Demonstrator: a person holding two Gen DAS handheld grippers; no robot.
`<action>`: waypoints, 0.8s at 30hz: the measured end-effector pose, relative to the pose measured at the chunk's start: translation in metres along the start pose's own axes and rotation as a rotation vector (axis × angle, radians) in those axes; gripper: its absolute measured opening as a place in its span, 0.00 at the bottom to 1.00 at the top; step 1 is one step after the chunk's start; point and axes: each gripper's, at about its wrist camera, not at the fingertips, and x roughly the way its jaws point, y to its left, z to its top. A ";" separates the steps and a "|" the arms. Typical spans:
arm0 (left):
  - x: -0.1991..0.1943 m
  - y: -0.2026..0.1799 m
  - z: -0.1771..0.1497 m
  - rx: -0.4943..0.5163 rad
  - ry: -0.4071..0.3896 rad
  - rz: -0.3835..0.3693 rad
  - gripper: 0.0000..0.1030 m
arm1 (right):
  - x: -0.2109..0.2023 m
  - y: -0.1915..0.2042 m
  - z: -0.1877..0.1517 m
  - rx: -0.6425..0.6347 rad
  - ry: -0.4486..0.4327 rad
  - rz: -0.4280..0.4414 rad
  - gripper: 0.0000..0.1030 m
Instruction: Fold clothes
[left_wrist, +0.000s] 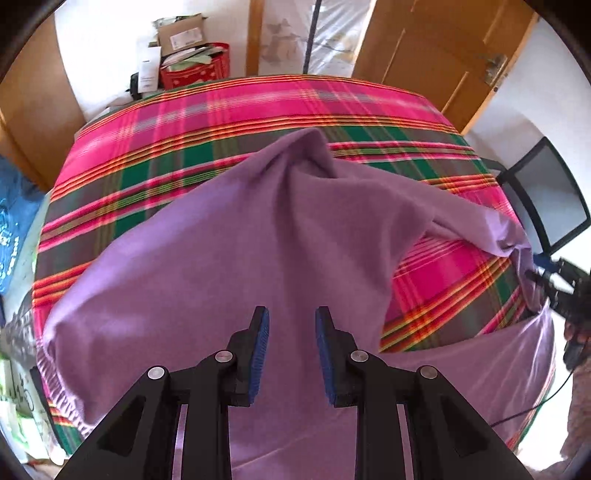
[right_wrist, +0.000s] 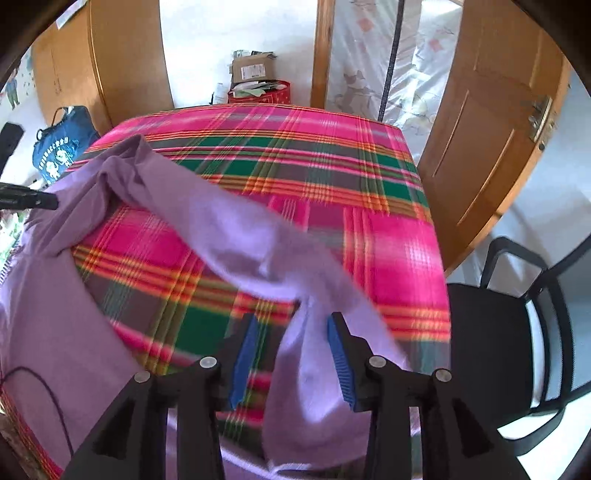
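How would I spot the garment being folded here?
Find the bed covered in a pink and green plaid blanket. Spread over its near side lies the lilac sweater, plain and unpatterned, with one sleeve stretched toward the black chair.

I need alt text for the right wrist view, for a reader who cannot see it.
The right gripper, jaws open, hangs over a sleeve of a purple garment, which passes between its blue pads. The garment lies rumpled across a table under a pink and green plaid cloth, with a black chair at the right.
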 end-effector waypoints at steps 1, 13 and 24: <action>0.002 -0.002 0.002 -0.001 -0.001 -0.002 0.26 | 0.001 0.002 -0.005 -0.008 0.007 -0.008 0.39; 0.019 -0.020 0.013 0.001 0.020 -0.015 0.26 | 0.013 -0.015 -0.018 0.091 0.030 -0.048 0.18; 0.035 -0.037 0.024 0.035 0.048 -0.038 0.26 | -0.008 -0.085 0.044 0.290 -0.167 -0.039 0.09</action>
